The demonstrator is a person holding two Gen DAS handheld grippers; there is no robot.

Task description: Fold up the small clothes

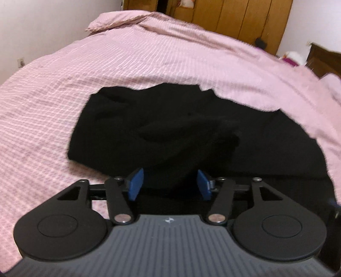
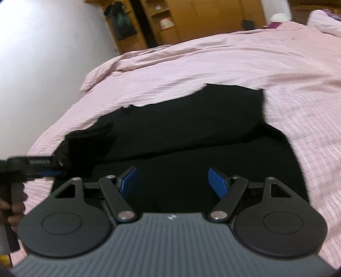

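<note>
A black garment (image 1: 170,127) lies on the pink bedspread (image 1: 106,74). In the left wrist view my left gripper (image 1: 169,185) has its blue pads wide apart, with a raised fold of the black cloth between them. In the right wrist view the garment (image 2: 191,132) spreads ahead, and my right gripper (image 2: 172,183) is open just above its near part, holding nothing. The left gripper (image 2: 53,168) shows at the left edge of that view, at the garment's lifted left corner; its pads are hard to make out there.
The pink bedspread (image 2: 234,64) covers the whole bed, with a turned-back fold (image 1: 119,19) at the far end. Wooden wardrobes (image 1: 245,19) and shelves (image 2: 170,21) stand beyond the bed. A white wall (image 2: 42,53) is at left.
</note>
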